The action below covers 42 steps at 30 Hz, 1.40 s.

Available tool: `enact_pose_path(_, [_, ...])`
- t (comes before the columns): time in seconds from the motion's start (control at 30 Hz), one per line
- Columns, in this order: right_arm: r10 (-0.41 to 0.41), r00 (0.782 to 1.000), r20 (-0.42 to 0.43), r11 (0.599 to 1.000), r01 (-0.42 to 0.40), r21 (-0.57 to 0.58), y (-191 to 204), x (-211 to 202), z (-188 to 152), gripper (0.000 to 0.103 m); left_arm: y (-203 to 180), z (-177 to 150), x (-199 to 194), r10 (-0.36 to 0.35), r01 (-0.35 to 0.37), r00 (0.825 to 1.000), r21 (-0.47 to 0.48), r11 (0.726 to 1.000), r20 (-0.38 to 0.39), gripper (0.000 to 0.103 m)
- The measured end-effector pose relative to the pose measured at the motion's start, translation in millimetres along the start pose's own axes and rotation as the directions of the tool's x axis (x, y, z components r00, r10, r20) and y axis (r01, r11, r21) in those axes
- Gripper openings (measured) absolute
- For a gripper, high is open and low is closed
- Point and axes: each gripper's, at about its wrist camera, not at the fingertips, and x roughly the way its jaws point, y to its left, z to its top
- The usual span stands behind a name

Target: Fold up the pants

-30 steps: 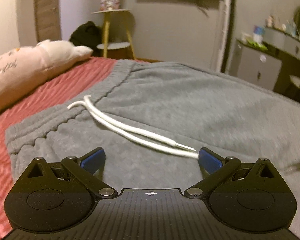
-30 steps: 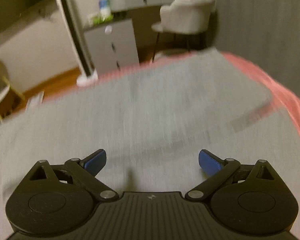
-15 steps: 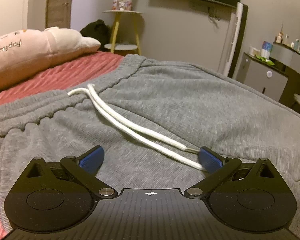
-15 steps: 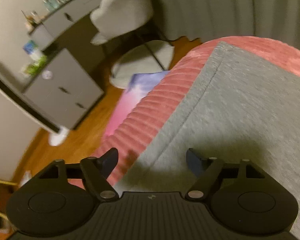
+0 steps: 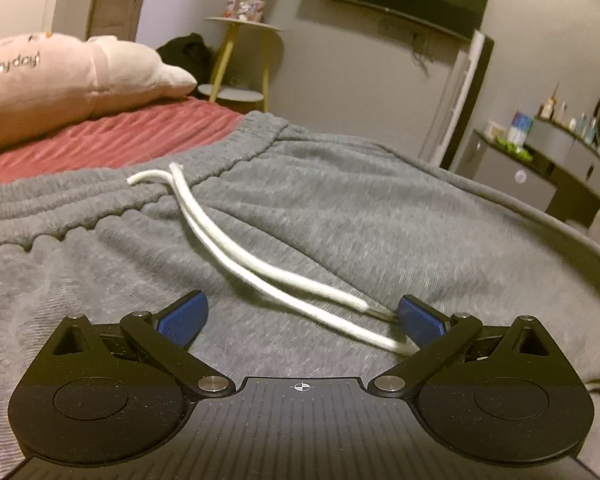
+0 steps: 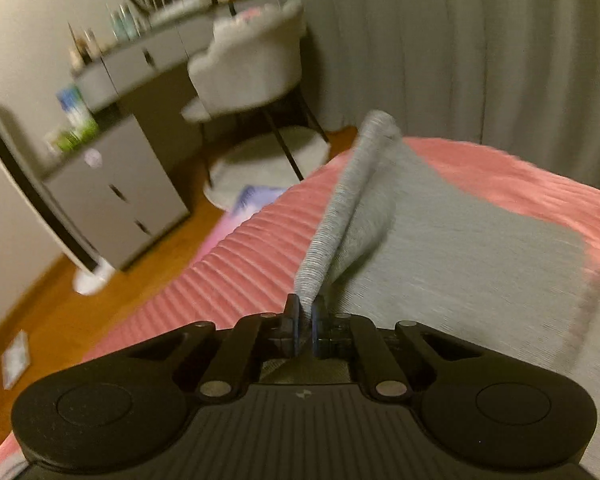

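Grey sweatpants (image 5: 340,216) lie flat on a red ribbed bedspread (image 5: 112,136), waistband toward the far left, with a white drawstring (image 5: 236,260) trailing toward my left gripper (image 5: 302,316). The left gripper is open and empty, low over the fabric below the waistband; the drawstring ends lie by its right fingertip (image 5: 420,320). In the right wrist view my right gripper (image 6: 305,320) is shut on the ribbed leg cuff (image 6: 340,208) of the pants (image 6: 480,264) and lifts it off the bed at the foot end.
A pink pillow (image 5: 60,76) lies at the bed's far left. A yellow side table (image 5: 240,60) stands behind it. Off the bed's edge (image 6: 228,264) are a grey cabinet (image 6: 120,184), a padded chair (image 6: 252,64), wooden floor and a curtain (image 6: 480,48).
My right gripper swung to the leg end of the pants, closed on the cuff and lifted it. My left gripper stayed open, drifting slightly near the drawstring.
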Motion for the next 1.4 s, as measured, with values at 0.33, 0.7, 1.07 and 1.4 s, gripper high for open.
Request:
enact_pose_path(0.33, [0.016,0.983,-0.184,0.993,0.007,0.12,-177,-141,-138,0.006,12,30,-19,-0.098,0.092,0.994,-0.111,0.99,-0.048,0.103])
enact_pose_path(0.7, [0.026,0.999,-0.029,0.875,-0.037,-0.483,-116,-145,-143,0.076,-32,103,34,-0.299,0.267,0.922,-0.156,0.951,-0.246,0.103])
enact_pose_path(1.07, [-0.003,0.999,-0.039,0.842,-0.019,-0.54,-93,-83,-132,0.021,-94,113,138,-0.257,0.207,0.822,-0.152,0.966,-0.509,0.072])
enact_pose_path(1.4, [0.081,0.995,0.063,0.996,-0.078,-0.047,-177,-129,-62,0.006,-66,147,27,-0.385,0.36,0.867,-0.136,0.923,-0.316,0.008])
